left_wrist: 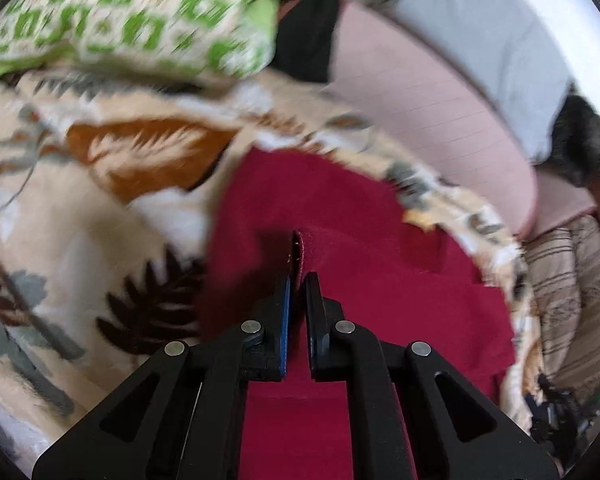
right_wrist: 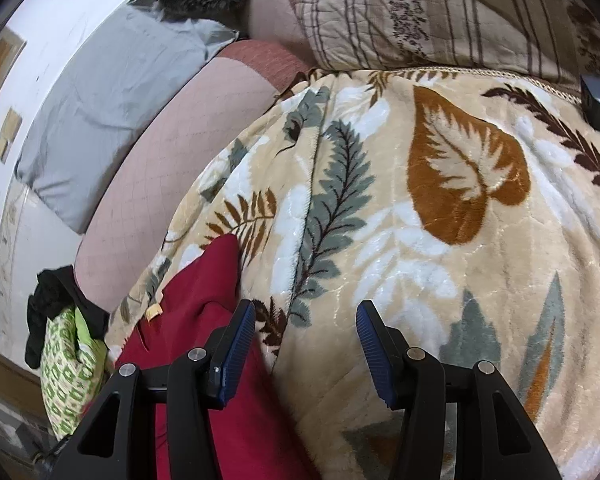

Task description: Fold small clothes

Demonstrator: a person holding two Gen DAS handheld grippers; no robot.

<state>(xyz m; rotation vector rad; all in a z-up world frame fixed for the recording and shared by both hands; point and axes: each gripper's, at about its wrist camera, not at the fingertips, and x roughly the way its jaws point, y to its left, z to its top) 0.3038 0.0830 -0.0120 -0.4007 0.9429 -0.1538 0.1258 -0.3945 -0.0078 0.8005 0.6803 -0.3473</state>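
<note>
Two views are given, and the left wrist view is taken first. A raised fold of the dark red garment (left_wrist: 351, 240) is pinched between the nearly closed fingers of the left claw (left_wrist: 298, 280); the rest of the cloth is spread on the leaf-patterned blanket (left_wrist: 100, 208) of the bed. The picture is smeared, so the fold is judged to be carried across in mid-motion. A green-and-white patterned cloth (left_wrist: 140, 16) is seen at the upper left, beside something black.

In the right wrist view, the right claw (right_wrist: 305, 332) is held with its jaws apart and nothing between them, above the blanket (right_wrist: 439, 240). The red garment (right_wrist: 204, 312) lies at its left, partly under the left finger; whether it is touched cannot be told. A small yellow tag (right_wrist: 154, 313) is seen on the cloth's edge.

The step in hand is judged to be a fold of the red garment. For the next move, the pinched edge is to be laid over the flat part and released, with the layers kept aligned.
</note>
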